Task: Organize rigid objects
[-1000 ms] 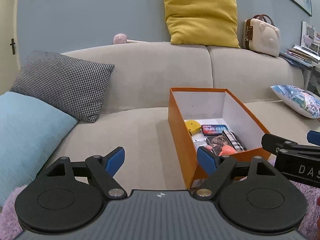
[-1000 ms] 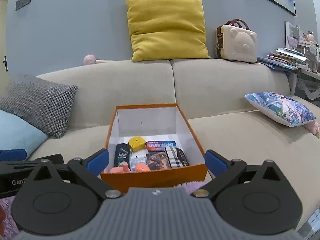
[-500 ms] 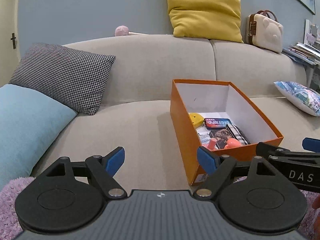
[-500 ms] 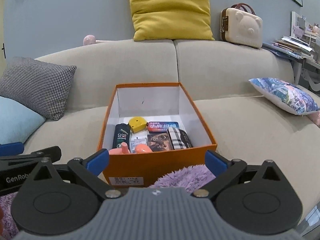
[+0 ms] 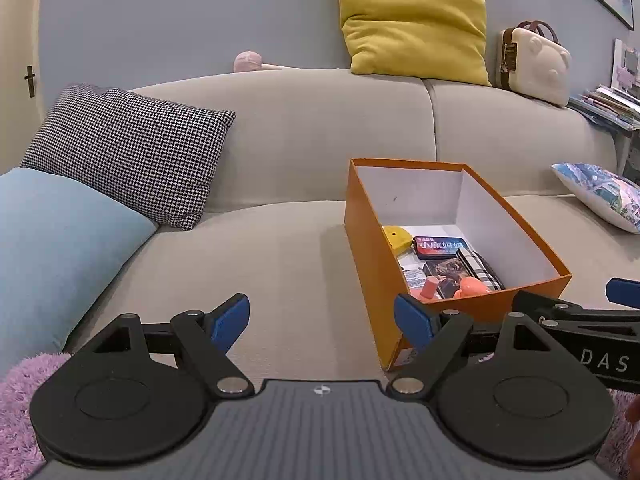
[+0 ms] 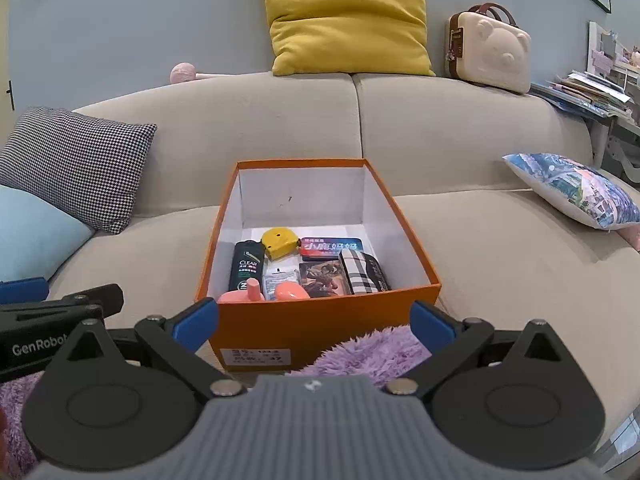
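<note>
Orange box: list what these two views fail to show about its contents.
- Black bottle: hidden in the left wrist view by the near wall of the orange box.
- Pink objects: lower parts hidden by the box's front wall in the right wrist view.
- White packet: print too small to read.

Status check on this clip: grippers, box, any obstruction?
Left gripper open, empty. Right gripper open, empty. Orange box on sofa, items packed inside. Purple fluffy fabric lies between right gripper and box.

Orange box (image 6: 320,320), white inside. Beige sofa (image 6: 460,248). Yellow cushion (image 6: 348,16) above box; houndstooth black-white pillow (image 6: 76,160), pale blue pillow (image 5: 52,256) left of box.
</note>
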Demonstrator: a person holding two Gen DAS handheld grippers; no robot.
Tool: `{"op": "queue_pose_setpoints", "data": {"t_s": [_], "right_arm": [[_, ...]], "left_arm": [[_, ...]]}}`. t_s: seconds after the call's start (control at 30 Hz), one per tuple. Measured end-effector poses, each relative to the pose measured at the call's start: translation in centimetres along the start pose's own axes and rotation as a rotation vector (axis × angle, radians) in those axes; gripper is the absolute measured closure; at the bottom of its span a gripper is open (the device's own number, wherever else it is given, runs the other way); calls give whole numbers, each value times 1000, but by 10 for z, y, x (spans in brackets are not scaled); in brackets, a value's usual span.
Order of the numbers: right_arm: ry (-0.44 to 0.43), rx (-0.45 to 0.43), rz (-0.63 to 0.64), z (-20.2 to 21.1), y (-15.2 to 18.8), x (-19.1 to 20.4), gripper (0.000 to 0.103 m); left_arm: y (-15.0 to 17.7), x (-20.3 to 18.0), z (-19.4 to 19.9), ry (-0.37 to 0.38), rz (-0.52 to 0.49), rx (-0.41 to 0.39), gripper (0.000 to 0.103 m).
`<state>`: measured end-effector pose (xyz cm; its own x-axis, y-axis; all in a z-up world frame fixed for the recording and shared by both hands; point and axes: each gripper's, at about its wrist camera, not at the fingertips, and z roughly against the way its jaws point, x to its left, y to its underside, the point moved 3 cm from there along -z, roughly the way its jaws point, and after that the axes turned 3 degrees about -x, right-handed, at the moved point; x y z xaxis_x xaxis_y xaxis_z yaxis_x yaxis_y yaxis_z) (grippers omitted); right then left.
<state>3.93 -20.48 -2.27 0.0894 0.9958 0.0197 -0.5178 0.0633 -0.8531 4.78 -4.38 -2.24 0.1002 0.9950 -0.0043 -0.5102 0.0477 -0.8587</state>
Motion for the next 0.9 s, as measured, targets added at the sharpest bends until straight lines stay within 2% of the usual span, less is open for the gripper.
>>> {"op": "queue_pose_setpoints", "data": {"t_s": [0.9], "right_arm": [[-9,7,2,1,2,2,2]], "left_arm": [[1,-1,1,6,1,11,7]]}}
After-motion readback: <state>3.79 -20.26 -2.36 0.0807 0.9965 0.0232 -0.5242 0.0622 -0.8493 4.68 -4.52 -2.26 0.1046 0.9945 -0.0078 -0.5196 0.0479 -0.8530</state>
